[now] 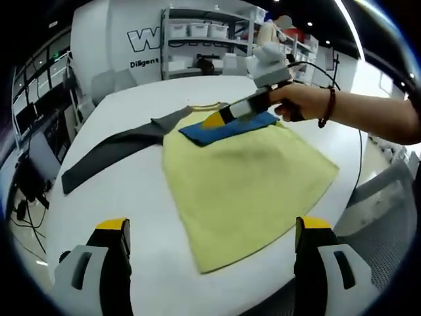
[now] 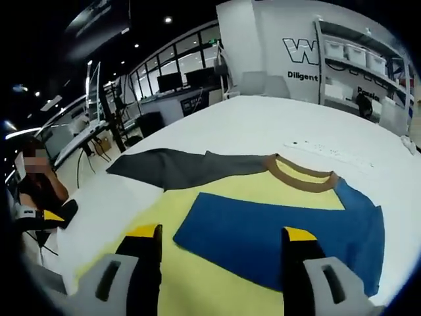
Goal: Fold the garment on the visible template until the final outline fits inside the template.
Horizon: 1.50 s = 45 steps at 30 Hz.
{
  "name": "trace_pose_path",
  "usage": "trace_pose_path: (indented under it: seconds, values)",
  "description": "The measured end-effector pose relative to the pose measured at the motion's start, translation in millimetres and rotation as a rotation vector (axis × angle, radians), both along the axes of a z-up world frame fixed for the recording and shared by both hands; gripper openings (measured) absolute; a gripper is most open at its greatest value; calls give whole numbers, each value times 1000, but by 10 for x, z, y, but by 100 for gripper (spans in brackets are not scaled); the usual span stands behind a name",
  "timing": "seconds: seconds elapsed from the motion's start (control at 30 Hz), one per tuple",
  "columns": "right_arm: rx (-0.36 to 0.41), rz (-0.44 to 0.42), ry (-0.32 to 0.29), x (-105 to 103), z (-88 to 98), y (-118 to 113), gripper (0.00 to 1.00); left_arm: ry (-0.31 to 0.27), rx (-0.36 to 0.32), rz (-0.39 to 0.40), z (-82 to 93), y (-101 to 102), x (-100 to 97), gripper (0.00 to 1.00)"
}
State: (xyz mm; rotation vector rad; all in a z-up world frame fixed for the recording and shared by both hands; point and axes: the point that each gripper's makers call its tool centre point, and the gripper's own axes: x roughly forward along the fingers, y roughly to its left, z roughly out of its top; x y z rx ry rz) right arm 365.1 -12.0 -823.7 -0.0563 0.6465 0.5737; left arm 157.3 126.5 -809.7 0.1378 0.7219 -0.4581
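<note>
Garment (image 1: 247,178) lies spread on the white counter (image 1: 131,197) in your left gripper view: a yellow shirt body with a dark grey sleeve (image 1: 112,155) stretched away to the left and a blue sleeve (image 1: 230,128) folded across the chest near the collar. Your left gripper (image 1: 210,253) hovers at the near hem, its yellow-tipped fingers (image 1: 112,230) spread wide and holding nothing. Across the shirt, your hand (image 1: 299,102) carries the right gripper (image 1: 214,121), its orange tip down at the blue sleeve; whether those fingers are pinching cloth you cannot tell from here. Shelving with white bins (image 1: 197,29) stands behind the counter. In your right gripper view, the shirt (image 2: 217,191) sits directly ahead, brown collar (image 2: 299,174) at the far side, grey sleeve (image 2: 177,168) reaching left, blue sleeve (image 2: 283,237) laid over the yellow front. The right gripper's fingers (image 2: 145,240) stand apart above the blue fabric, nothing between them.
</note>
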Motion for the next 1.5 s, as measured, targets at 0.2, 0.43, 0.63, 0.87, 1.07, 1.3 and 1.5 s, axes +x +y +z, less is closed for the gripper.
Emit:
trace_pose_path:
  seconds: [0.2,0.43,0.63,0.87,1.07,1.3,1.5]
  values:
    - [-31,-110,-49,105,32,-437,74,5,-31,-15,11,-61,-6,99]
    - [-28,-216,-35,112,0,-839,75,8,-30,-13,6,-52,-14,99]
    - [5,-300,4,79,-76,-1140,72,9,-23,-22,1,-64,-15,99]
    - [-9,-345,17,43,-133,-1427,70,-5,-27,-19,25,-59,-2,99]
    - [-27,-386,26,-32,-193,-1649,54,-6,-27,-18,27,-66,1,99]
    - [-16,-440,59,-110,-316,-1848,45,2,-26,-19,10,-70,-3,99]
    - [-22,-451,63,-153,-353,-1906,28,1,-29,-15,10,-69,-2,99]
